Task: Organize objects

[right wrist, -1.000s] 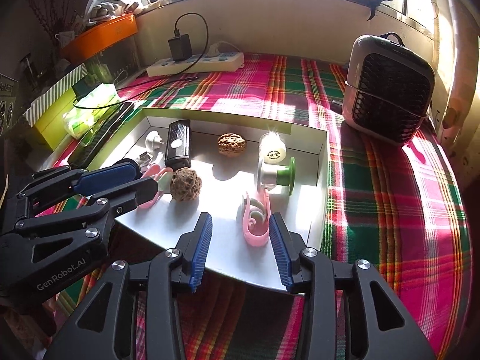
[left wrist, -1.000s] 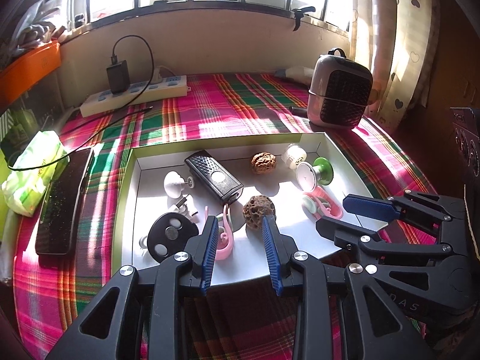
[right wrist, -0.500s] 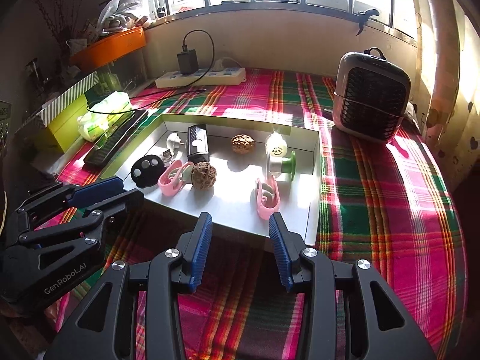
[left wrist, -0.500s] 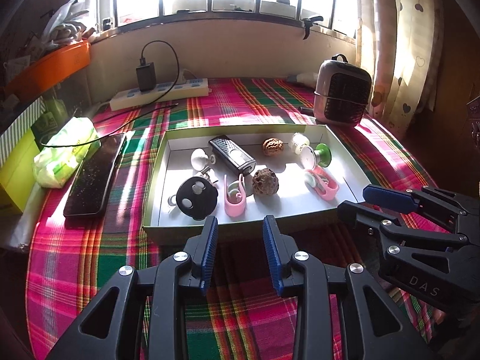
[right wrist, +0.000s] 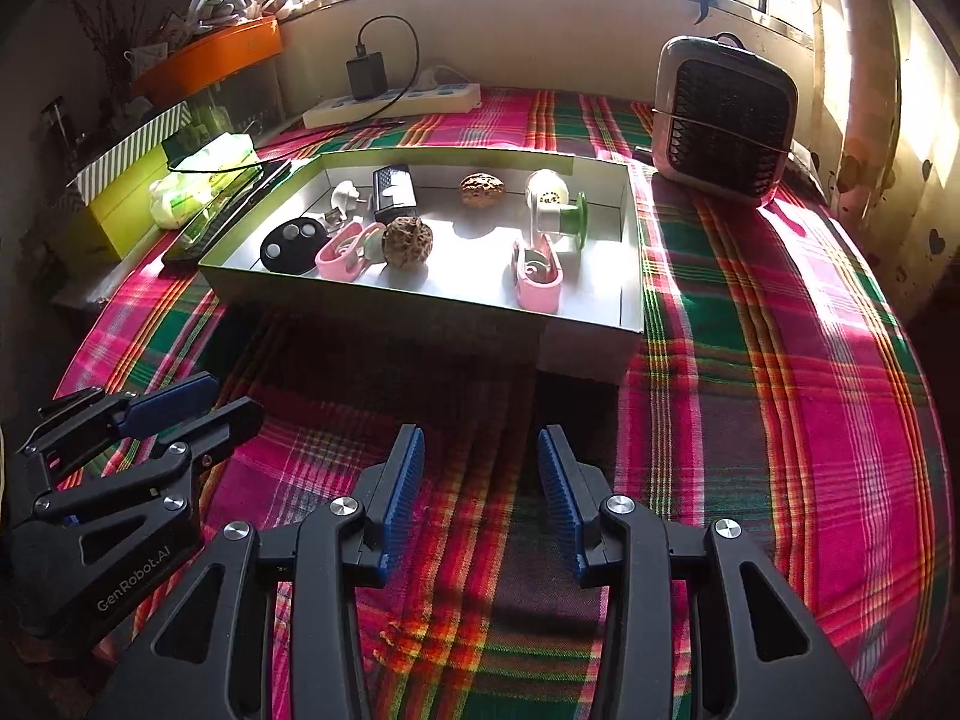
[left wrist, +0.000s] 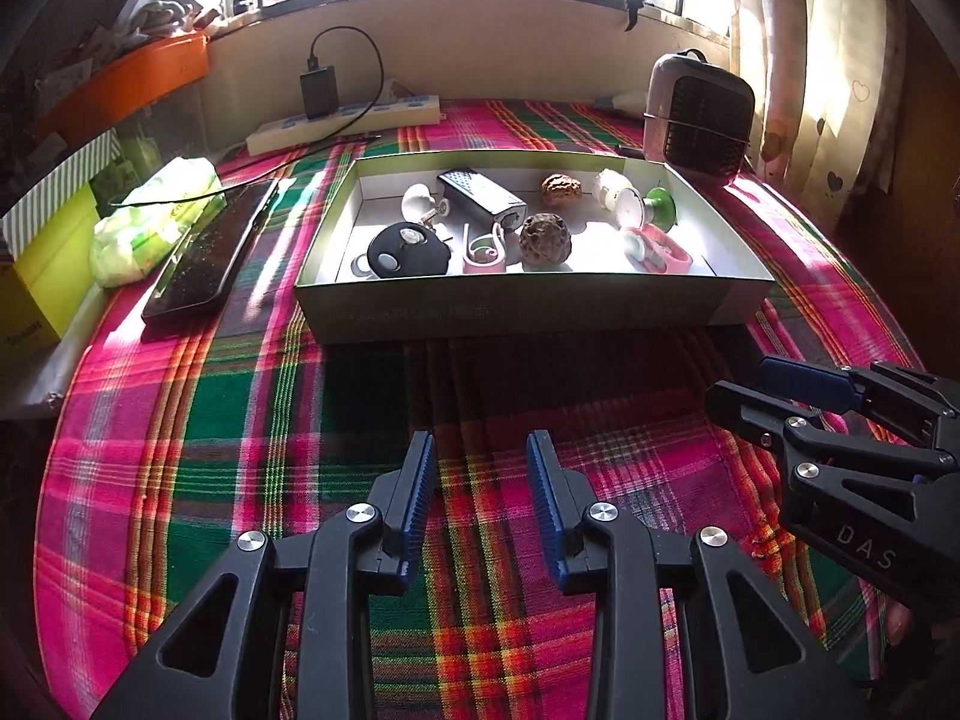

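A shallow box (left wrist: 528,306) (right wrist: 420,315) stands on the plaid cloth. It holds a black round fob (left wrist: 408,249), a pink clip (left wrist: 483,252), a second pink clip (right wrist: 537,276), two walnuts (left wrist: 543,234) (right wrist: 482,189), a black rectangular device (left wrist: 480,198), a white plug (left wrist: 420,201) and a green-and-white reel (right wrist: 555,213). My left gripper (left wrist: 480,450) is open and empty, well in front of the box. My right gripper (right wrist: 480,447) is open and empty, also in front of the box.
A small heater (right wrist: 723,120) stands at the back right. A power strip with a charger (left wrist: 342,123) lies at the back. A black phone (left wrist: 210,249), a tissue pack (left wrist: 156,219) and a yellow-green box (left wrist: 48,246) lie left of the box.
Both grippers have pulled back from over the box toward the near side of the cloth. Both stay open and empty. The objects in the box have not moved.
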